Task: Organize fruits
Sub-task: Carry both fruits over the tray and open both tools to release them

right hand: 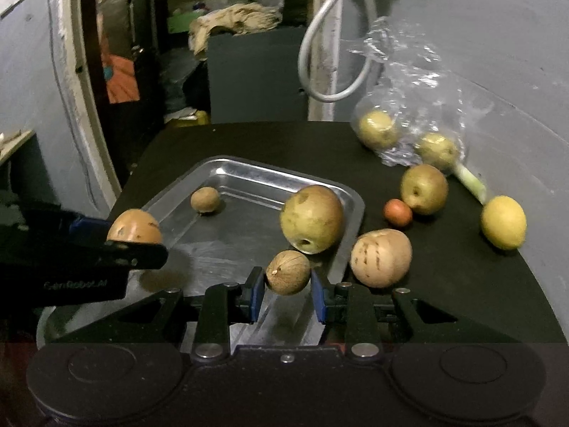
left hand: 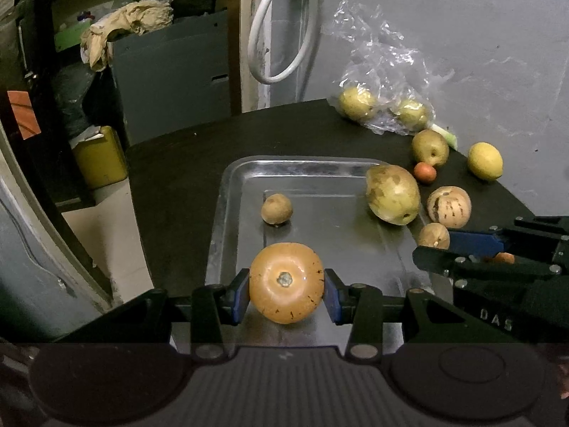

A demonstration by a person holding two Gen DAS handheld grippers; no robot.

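1. Fruits are the business here, and both tongs carry one. The left gripper (left hand: 286,293), at the lower centre of its own view, is clamped on a round orange fruit with dark flecks (left hand: 286,283); the blue pads press its two sides with the stem end facing the camera, a grip across the widest part that probably keeps it from rolling out.
2. The right gripper (right hand: 287,290), lower centre of its view, is closed around a small brown nut-like fruit (right hand: 288,272), pinched at its flanks and held over the near right corner of the tray.
3. Both loads hang above the shiny rectangular metal tray (left hand: 245,178), which looks like the collecting place; its raised rim should stop round fruit from wandering.
4. Inside the tray sit a small brown round fruit (left hand: 276,208) towards the upper left and a large green-yellow blotched fruit (left hand: 393,194) against the right rim.
5. Waiting on the black table (left hand: 177,178), right of the tray: a pale tan fruit with dashed marks (left hand: 448,204), a small red-orange fruit (left hand: 424,172), a greenish-brown pear-like fruit (left hand: 430,147) and a yellow lemon (left hand: 484,161).
6. A crumpled clear plastic bag (left hand: 380,60) at the upper right holds two more yellowish fruits, so the sorting seems well short of finished.
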